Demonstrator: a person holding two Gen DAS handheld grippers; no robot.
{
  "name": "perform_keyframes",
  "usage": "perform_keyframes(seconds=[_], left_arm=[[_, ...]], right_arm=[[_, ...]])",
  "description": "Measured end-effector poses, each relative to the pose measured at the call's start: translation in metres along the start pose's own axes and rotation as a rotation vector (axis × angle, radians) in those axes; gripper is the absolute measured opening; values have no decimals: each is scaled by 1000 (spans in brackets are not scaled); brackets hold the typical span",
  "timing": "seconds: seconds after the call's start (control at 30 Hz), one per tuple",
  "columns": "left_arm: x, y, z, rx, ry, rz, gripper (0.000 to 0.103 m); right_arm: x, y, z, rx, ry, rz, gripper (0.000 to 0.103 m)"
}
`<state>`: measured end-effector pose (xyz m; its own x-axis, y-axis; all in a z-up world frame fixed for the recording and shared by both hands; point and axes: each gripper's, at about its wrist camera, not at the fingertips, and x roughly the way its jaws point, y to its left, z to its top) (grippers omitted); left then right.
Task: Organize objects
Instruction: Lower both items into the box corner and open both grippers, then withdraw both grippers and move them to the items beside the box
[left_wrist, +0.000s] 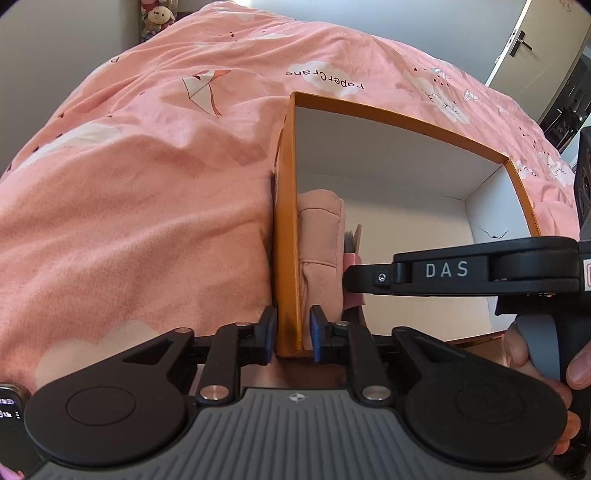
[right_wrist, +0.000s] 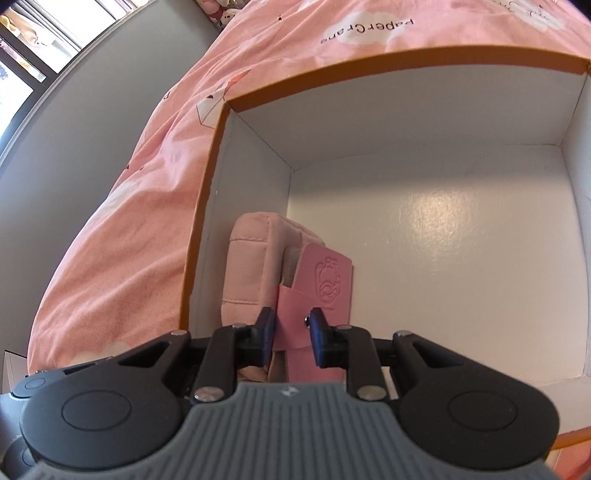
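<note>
An orange box (left_wrist: 286, 206) with a white inside (right_wrist: 443, 229) lies on a pink bed. My left gripper (left_wrist: 292, 334) is shut on the box's left wall near its front corner. A pale pink pouch (right_wrist: 247, 269) stands inside against that wall; it also shows in the left wrist view (left_wrist: 319, 243). My right gripper (right_wrist: 291, 332) reaches into the box and is shut on a pink card holder (right_wrist: 321, 280) with an embossed figure, held upright beside the pouch. The right gripper's body (left_wrist: 461, 271) shows from the side in the left wrist view.
The pink bedspread (left_wrist: 140, 192) with paper-crane print surrounds the box. Plush toys (left_wrist: 157, 18) sit at the far end of the bed. A door (left_wrist: 535, 44) stands at the right. A grey wall (right_wrist: 74, 147) and window lie left of the bed.
</note>
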<state>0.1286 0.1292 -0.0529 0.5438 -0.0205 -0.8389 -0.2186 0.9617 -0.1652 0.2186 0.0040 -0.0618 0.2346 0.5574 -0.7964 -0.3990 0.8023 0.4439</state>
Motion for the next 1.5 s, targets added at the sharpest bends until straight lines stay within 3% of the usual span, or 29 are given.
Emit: perform_keyframes(seconds=[0.2,0.4,0.7,0.93,1.2,1.5], left_arm=[[-12,-5,0,26,-52,18,32],[-30,-14,1,58,-93,16,33],[-63,-30,-16,108,-113,-35,33],[-54,-42,-36,106,-33,-127,33],[-19,-62,-58,178,74,-110,57],[-1,-56,-66,143,140,-158,64]], right_arm=[[-2,-2,0,4,-2,-7,24],[-11,-2,0,-1,-17,-13,25],[-62,6,-20,-66,-105,-34,25],[-97,3,-46,-69,-151,-58,25],[-102,-10,-78,-31,-138,-87,25],[-89,-27,-91,35,-78,-108,25]])
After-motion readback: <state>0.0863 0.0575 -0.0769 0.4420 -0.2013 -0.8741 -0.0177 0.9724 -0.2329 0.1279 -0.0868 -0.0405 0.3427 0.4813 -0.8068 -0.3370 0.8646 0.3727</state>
